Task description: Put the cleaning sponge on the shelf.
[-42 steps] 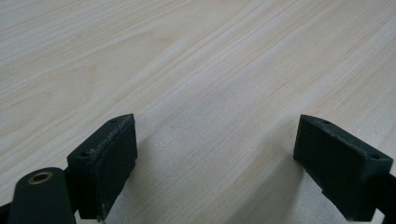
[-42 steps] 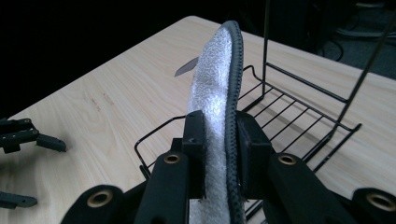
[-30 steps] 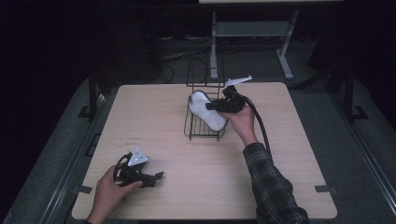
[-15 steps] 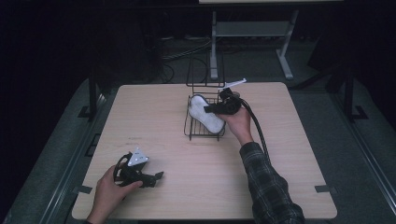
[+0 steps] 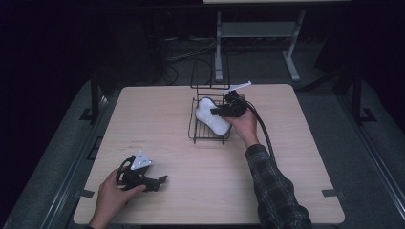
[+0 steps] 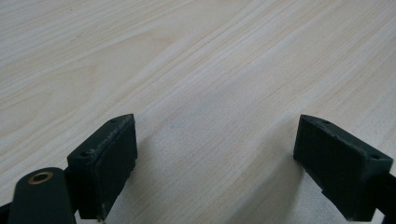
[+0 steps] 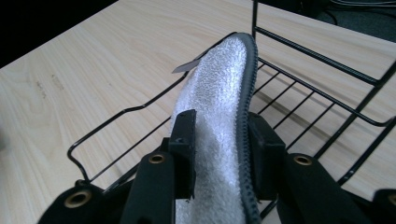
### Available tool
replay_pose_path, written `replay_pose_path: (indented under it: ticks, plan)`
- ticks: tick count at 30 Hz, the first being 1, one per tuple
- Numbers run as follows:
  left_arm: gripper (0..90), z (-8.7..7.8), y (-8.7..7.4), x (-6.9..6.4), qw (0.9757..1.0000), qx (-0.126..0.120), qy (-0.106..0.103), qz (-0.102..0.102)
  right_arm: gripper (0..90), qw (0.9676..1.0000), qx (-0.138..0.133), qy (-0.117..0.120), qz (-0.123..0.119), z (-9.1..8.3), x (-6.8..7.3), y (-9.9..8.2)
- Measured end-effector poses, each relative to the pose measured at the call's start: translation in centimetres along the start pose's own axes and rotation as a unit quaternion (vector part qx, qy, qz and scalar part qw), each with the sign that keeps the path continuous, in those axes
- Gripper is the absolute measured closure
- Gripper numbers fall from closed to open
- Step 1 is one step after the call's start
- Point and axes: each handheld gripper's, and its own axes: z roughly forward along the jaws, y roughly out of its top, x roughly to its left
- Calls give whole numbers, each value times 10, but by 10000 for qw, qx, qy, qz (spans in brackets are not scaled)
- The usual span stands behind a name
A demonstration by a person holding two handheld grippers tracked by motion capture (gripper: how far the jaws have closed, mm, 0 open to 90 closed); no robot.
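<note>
Table (image 5: 200, 191): pale wood grain, bare at the near edge, dark floor all round it.
Left hand (image 5: 111, 194): down at the near-left corner, well apart from the rack, palm over the gripper body.
Left gripper (image 5: 157, 181): lying low on the table, jaws spread wide, only bare wood between them.
Right arm (image 5: 274, 191): plaid sleeve reaching forward from the near edge up to the rack's right side.
Right gripper (image 5: 216, 111): over the rack, jaws have just been opening, the slipper between them; the pads sit close along its sides.
Slipper (image 7: 219, 107): white, fuzzy, dark-trimmed, lying in the rack.
Rack (image 5: 193, 136): black wire, mid-table, toward the far edge.
Room: dim, a metal stand (image 5: 224, 38) and cables beyond the rack.
</note>
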Motion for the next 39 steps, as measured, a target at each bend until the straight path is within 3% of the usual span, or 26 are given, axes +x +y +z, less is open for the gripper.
replay_pose_path:
  ticks: [4,8,16,18,20,21,22,23,27,33,39]
  plan:
    - [127,0,0,0,10000,1,4,-2,629,10000,19,-33,58,1,-5,-2]
    - [127,0,0,0,10000,3,0,-6,534,9996,158,-221,-11,2,-7,-4]
    - [127,0,0,0,10000,-4,-4,-19,436,9989,85,-455,-46,-3,-7,-4]
    - [127,0,0,0,10000,-3,3,-10,465,9989,60,-466,-73,-5,-7,-3]
    - [127,0,0,0,10000,-3,3,-10,549,9990,39,-447,-83,-11,-7,-4]
    - [127,0,0,0,10000,-6,3,-7,616,9989,30,-450,-115,-14,-7,-4]
    - [127,0,0,0,10000,-5,3,-7,745,9984,34,-522,-201,-20,-7,-7]
    - [127,0,0,0,10000,-6,4,-5,745,9984,34,-522,-201,-20,-7,-7]
    - [127,0,0,0,10000,-5,3,-7,890,9982,60,-535,-264,-30,-11,-14]
    - [126,0,0,0,10000,-5,3,-10,894,9979,269,-419,-410,-33,-6,-27]
    - [127,0,0,0,10000,-10,-1,-16,893,9969,469,-337,-538,-24,1,-36]
